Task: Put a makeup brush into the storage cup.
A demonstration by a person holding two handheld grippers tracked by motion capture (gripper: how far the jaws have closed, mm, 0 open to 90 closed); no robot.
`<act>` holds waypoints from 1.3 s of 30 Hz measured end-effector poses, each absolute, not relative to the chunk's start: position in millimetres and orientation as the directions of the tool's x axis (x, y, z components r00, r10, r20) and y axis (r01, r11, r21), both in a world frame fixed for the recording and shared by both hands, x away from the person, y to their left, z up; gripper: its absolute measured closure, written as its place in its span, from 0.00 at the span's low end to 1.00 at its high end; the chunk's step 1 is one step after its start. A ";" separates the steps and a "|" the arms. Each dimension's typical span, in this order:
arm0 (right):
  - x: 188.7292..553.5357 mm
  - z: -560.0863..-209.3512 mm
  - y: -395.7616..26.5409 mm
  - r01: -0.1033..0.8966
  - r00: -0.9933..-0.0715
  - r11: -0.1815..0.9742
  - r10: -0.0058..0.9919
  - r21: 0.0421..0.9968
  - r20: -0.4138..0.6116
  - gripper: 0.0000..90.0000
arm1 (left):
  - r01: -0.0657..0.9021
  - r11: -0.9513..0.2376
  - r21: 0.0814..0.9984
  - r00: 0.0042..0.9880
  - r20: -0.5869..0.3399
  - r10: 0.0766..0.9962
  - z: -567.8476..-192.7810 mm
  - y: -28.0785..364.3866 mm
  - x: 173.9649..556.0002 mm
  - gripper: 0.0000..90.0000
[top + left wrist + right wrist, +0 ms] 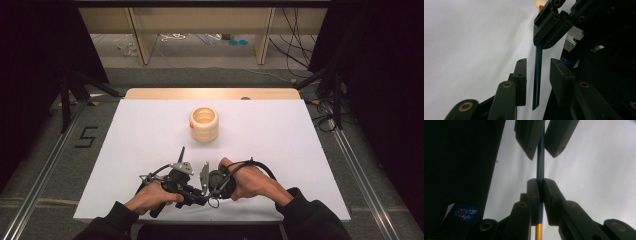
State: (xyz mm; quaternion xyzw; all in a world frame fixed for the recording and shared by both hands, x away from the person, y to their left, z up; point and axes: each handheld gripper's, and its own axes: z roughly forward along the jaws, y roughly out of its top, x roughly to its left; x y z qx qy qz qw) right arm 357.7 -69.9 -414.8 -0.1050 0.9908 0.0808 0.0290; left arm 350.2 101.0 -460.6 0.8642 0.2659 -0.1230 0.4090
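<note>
pencil: a thin dark stick (540,157) with a gold end was held upright between the two grippers, near the table's (140,130) front edge, roughly mid-width

right gripper: (540,187) jaws were clamped tight on the pencil, gold end poking out below them

left gripper: (537,72) jaws were set around the pencil's free end but not pressed on it yet, gaps could be seen on both sides, so basically not gripping

holder: a tan ringed cup (204,124) was left standing well apart, nearer the table's back edge, center

risk 1: if the right grip got released before the left pads were actually on, the pencil would probably be dropped onto the table and rolled off the front edge

risk 2: the pencil looked closer to one left pad than the other, so it could be pushed sideways or twisted in the right jaws when squeezed

risk 3: grippers were packed very close, so jaws could be knocked together and the pencil levered out
</note>
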 end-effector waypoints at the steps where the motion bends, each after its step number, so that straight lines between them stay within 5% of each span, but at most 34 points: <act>1: 357.7 -414.8 -69.9 -0.213 -0.976 0.965 -0.203 0.154 -0.074 0.93 | 0.556 -0.533 0.638 0.831 -0.428 0.355 -460.6 101.2 351.2 0.76; 13: 359.3 -416.1 -66.4 -0.277 -0.959 0.945 -0.262 0.175 -0.105 0.93 | 0.560 -0.534 0.634 0.829 -0.430 0.358 -462.3 96.5 351.7 0.81; 39: 352.5 -413.1 -65.1 -0.257 -0.965 0.954 -0.244 0.152 -0.099 0.93 | 0.577 -0.549 0.604 0.815 -0.466 0.345 -464.3 94.6 353.7 0.90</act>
